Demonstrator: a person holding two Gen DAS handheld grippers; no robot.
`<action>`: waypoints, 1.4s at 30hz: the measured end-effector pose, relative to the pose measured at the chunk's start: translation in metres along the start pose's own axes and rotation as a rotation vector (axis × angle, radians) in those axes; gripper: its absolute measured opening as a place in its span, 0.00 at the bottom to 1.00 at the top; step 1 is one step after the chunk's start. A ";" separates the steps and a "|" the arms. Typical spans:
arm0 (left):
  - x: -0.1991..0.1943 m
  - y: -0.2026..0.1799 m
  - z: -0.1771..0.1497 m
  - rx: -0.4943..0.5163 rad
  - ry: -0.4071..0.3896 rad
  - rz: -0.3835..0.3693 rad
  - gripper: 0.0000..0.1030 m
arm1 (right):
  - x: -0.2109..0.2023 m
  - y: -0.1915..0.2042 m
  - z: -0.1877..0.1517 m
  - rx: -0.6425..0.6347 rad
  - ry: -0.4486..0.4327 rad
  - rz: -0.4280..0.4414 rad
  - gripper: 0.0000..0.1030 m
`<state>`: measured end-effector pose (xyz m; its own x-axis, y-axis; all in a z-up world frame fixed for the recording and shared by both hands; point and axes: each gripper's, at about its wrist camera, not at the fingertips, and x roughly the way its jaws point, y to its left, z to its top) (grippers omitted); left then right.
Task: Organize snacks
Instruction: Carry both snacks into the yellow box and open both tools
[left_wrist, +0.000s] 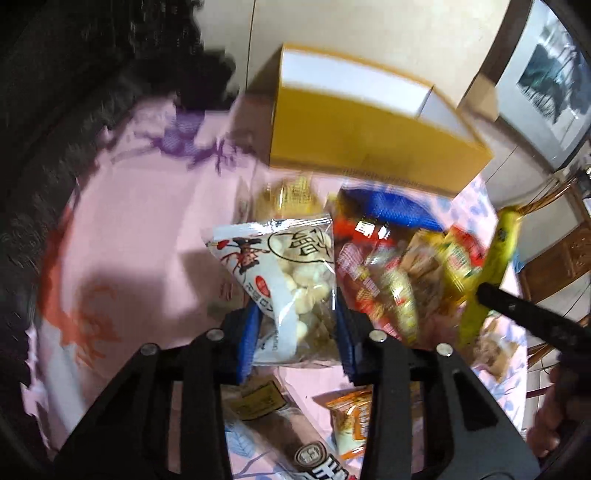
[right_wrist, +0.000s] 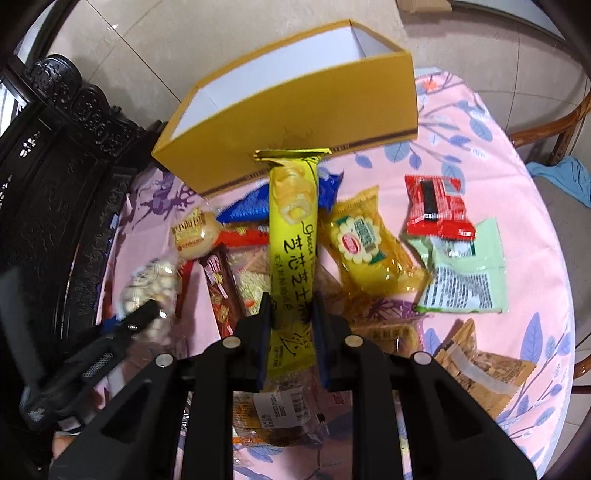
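Note:
My left gripper (left_wrist: 297, 314) is shut on a clear-and-white bag of pale puffed snacks (left_wrist: 291, 273), held above the pink tablecloth. My right gripper (right_wrist: 290, 317) is shut on a long yellow cheese-stick packet (right_wrist: 293, 236), which also shows at the right of the left wrist view (left_wrist: 491, 269). An open yellow box with a white inside (right_wrist: 314, 110) stands at the far side of the table, just beyond both packets; it also shows in the left wrist view (left_wrist: 369, 136). Several loose snack packets lie between the grippers and the box.
On the cloth lie a red packet (right_wrist: 436, 206), a pale green packet (right_wrist: 465, 273), a yellow pastry packet (right_wrist: 365, 243), a blue packet (right_wrist: 251, 206) and a brown one (right_wrist: 480, 365). Dark carved furniture (right_wrist: 55, 166) stands at the left. A wooden chair (right_wrist: 554, 136) is at the right.

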<state>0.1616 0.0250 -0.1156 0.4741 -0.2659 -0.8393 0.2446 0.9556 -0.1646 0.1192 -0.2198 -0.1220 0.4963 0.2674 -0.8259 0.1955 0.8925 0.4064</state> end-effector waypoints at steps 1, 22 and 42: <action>-0.006 -0.002 0.005 0.003 -0.017 -0.003 0.36 | -0.003 0.002 0.003 -0.006 -0.010 0.003 0.21; 0.092 -0.090 0.240 0.085 -0.138 -0.047 0.36 | -0.018 0.017 0.166 -0.075 -0.237 0.051 0.20; 0.123 -0.087 0.260 0.117 -0.095 0.104 0.78 | 0.072 0.026 0.270 -0.136 -0.098 -0.088 0.39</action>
<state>0.4187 -0.1241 -0.0703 0.5788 -0.1828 -0.7948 0.2843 0.9587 -0.0135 0.3885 -0.2754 -0.0653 0.5636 0.1554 -0.8113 0.1289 0.9536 0.2722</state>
